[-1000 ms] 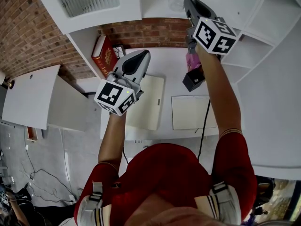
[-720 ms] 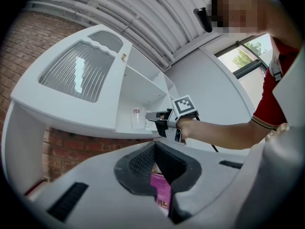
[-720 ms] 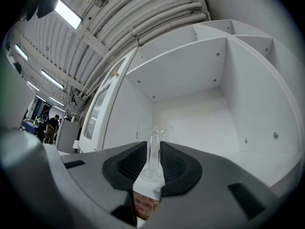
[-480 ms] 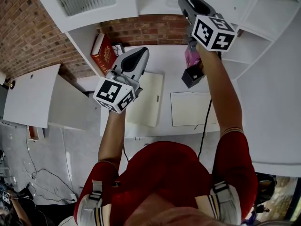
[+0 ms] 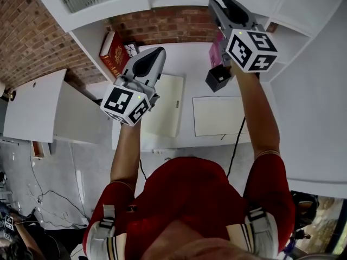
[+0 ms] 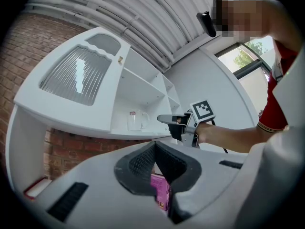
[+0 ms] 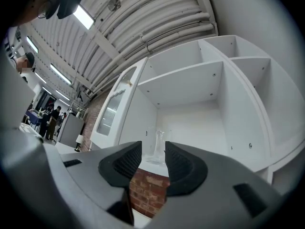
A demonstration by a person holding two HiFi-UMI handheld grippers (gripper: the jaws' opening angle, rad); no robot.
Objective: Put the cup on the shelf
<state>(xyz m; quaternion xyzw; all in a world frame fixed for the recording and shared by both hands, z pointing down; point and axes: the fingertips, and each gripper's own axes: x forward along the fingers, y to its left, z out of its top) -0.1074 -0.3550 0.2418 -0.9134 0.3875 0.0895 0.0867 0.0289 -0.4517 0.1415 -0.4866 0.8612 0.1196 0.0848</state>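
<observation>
White desk and rough brick fill the head view. Left gripper view: our left gripper has its jaws together; the clear glass cup stands on the smooth white shelf. Right gripper view: the right gripper has just been opening its ribbed jaws, which are empty, with the cup just beyond. We judge the cup released; next, back straight out.

A red book is seen at ten o'clock on the white desk, below the brick wall; a pink carton (upright) is stood at one o'clock, with a black box just beside it.
</observation>
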